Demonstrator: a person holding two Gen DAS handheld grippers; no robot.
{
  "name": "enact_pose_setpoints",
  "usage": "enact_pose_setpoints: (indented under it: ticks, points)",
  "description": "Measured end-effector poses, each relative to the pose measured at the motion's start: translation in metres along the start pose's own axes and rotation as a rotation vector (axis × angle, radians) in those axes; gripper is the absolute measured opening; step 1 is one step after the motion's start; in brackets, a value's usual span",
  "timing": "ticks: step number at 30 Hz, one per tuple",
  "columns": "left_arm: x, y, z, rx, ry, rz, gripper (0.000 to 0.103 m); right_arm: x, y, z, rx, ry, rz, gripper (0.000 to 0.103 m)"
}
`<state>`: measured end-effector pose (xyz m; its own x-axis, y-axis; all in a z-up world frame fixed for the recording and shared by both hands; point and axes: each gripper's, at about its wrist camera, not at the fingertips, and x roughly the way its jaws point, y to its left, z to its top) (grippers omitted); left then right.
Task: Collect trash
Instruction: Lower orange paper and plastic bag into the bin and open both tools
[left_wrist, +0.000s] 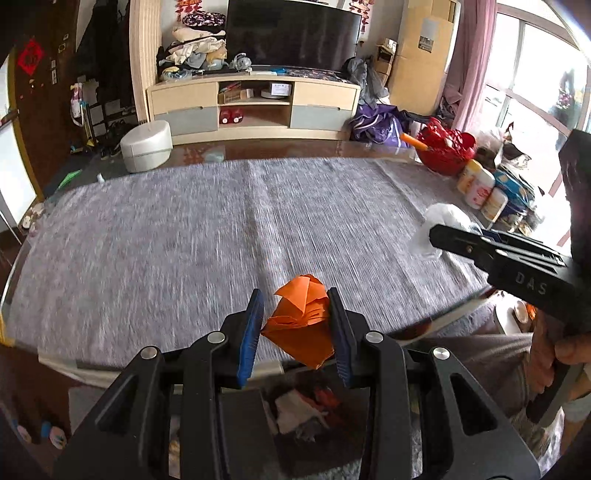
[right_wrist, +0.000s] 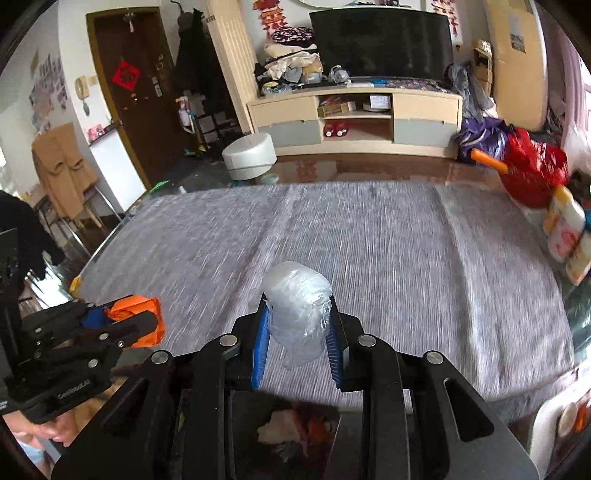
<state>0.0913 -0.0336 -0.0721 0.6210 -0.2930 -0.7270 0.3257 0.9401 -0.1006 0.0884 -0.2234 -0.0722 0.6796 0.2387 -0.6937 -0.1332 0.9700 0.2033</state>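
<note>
Where the lower part of each view is cut off by the gripper body, only a blurred reflection of mixed scraps is visible there. The left gripper (left_wrist: 295, 325) is clenched on a crumpled orange paper (left_wrist: 301, 321) at the near edge of the grey-clothed tabletop (left_wrist: 184, 240). Only the right wrist view shows the right gripper (right_wrist: 297, 334) clamped on a translucent plastic wad (right_wrist: 299, 310), near that same edge.
</note>
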Motion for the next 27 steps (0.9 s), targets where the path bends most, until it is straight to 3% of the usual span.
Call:
enact_pose_setpoints:
  ticks: [12, 22, 27]
  points:
    - [0.017, -0.012, -0.084, -0.028, 0.08, 0.01, 0.033, 0.019, 0.0, -0.075, 0.046, 0.114, 0.035, 0.028]
    - [0.056, -0.014, -0.132, -0.039, 0.229, -0.006, 0.033, 0.062, -0.003, -0.133, 0.092, 0.267, 0.02, 0.028]
    - [0.073, -0.016, -0.148, -0.042, 0.294, -0.027, 0.033, 0.075, 0.0, -0.145, 0.071, 0.308, -0.001, 0.028]
